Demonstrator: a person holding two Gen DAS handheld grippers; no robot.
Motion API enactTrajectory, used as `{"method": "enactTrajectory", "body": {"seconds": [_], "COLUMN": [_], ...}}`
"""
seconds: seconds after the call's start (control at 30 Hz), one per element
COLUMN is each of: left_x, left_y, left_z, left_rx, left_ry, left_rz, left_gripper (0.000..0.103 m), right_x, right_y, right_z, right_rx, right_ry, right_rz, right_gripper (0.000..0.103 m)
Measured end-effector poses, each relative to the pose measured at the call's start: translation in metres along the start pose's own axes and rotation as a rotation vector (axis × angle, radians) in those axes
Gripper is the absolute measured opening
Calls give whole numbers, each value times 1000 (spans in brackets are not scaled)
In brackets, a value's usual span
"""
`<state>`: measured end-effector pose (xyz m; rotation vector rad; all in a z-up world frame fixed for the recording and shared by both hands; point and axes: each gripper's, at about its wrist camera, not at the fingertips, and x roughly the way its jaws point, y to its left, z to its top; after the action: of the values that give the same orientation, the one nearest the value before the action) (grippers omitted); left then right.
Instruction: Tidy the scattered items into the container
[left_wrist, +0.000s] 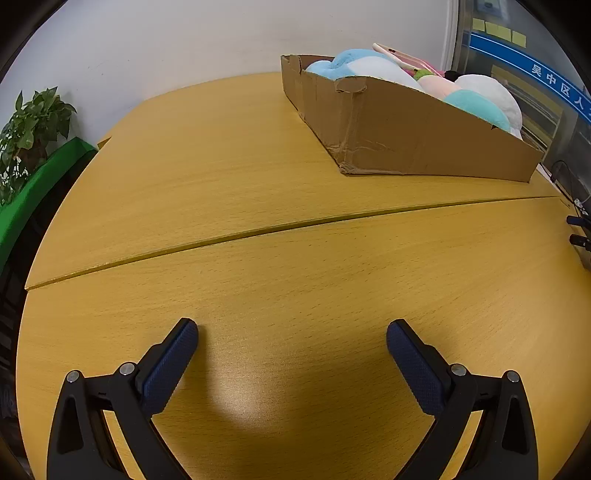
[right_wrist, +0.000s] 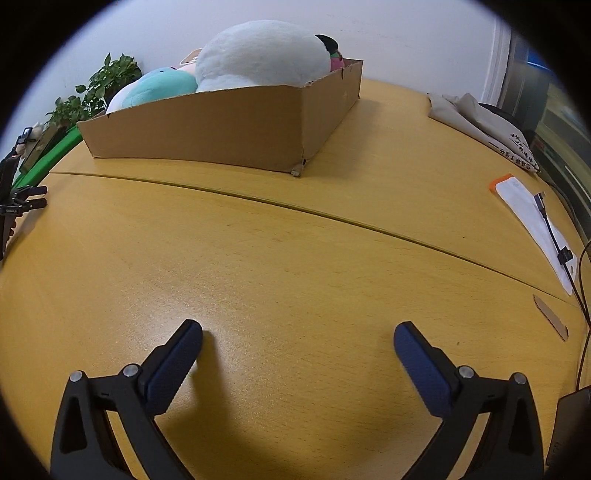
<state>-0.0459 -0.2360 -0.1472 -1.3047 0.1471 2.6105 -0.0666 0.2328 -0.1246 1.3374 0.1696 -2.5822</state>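
Observation:
A shallow cardboard box (left_wrist: 399, 136) stands on the wooden table (left_wrist: 258, 184) at the far right, filled with soft toys: a light blue one (left_wrist: 351, 64), a pink one (left_wrist: 437, 86), a teal one (left_wrist: 476, 105) and a white one (left_wrist: 491, 88). From the right wrist the same box (right_wrist: 229, 125) sits far left, with a big white plush (right_wrist: 258, 55) and a teal plush (right_wrist: 162, 86) rising above its rim. My left gripper (left_wrist: 291, 332) hangs open over bare wood, nothing between its fingers. My right gripper (right_wrist: 297, 334) is open too, over bare table.
A potted plant (left_wrist: 33, 122) and green board (left_wrist: 40, 184) stand past the table's left edge. On the right lie folded beige cloth (right_wrist: 480, 125), a white paper with orange edge (right_wrist: 528, 218), a black cable (right_wrist: 554, 236) and a cardboard scrap (right_wrist: 550, 317). A seam (left_wrist: 295, 221) crosses the tabletop.

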Motion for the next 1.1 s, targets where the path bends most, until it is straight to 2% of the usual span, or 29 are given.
{"method": "enactTrajectory", "body": {"seconds": [0.43,1.1], "left_x": [0,0], "left_y": [4,4], "left_z": [4,7], "left_rx": [0,-1], "left_ry": [5,7], "left_rz": [0,1], "left_gripper": [103,103], "right_x": [1,1], "right_y": [1,8], "right_z": [0,-4], "right_rx": [-3,-98], "right_ry": [-3,-9], "right_rz": [-2,64], "right_gripper": [103,103]}}
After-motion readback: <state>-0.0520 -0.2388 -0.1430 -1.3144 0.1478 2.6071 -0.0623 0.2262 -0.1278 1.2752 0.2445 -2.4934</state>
